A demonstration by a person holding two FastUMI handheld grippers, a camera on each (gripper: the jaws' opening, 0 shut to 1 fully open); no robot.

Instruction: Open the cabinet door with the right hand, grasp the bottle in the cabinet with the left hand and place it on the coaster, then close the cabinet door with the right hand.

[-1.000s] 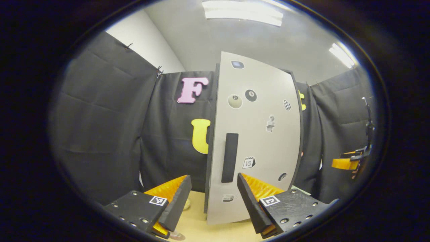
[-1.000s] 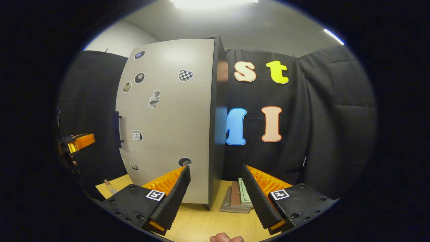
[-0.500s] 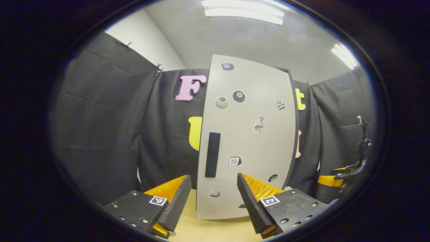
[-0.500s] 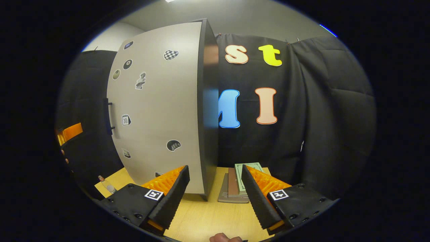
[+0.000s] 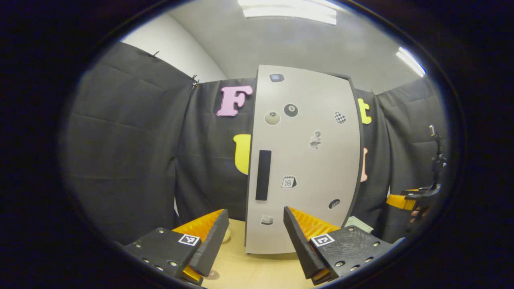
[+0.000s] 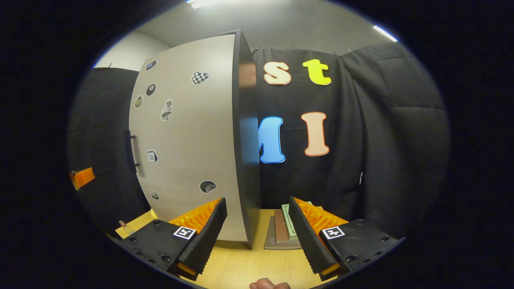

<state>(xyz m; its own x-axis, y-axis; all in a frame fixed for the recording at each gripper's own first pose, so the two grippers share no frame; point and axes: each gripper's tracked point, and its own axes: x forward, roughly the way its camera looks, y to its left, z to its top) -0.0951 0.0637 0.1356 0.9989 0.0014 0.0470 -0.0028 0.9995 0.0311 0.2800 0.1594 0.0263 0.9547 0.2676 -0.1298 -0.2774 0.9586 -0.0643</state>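
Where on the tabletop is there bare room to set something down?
Bare wood lies in front of the cabinet door, between the right claw and the cabinet's base. Right of the cabinet, the stacked books crowd the table.

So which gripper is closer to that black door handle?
Left. The left gripper faces the handle head-on; the right gripper sits by the cabinet's opposite edge.

Upright grey cabinet door (image 5: 305, 160) with stickers, closed.

Stacked books (image 6: 283, 235) lie on the wooden table (image 6: 249, 261).
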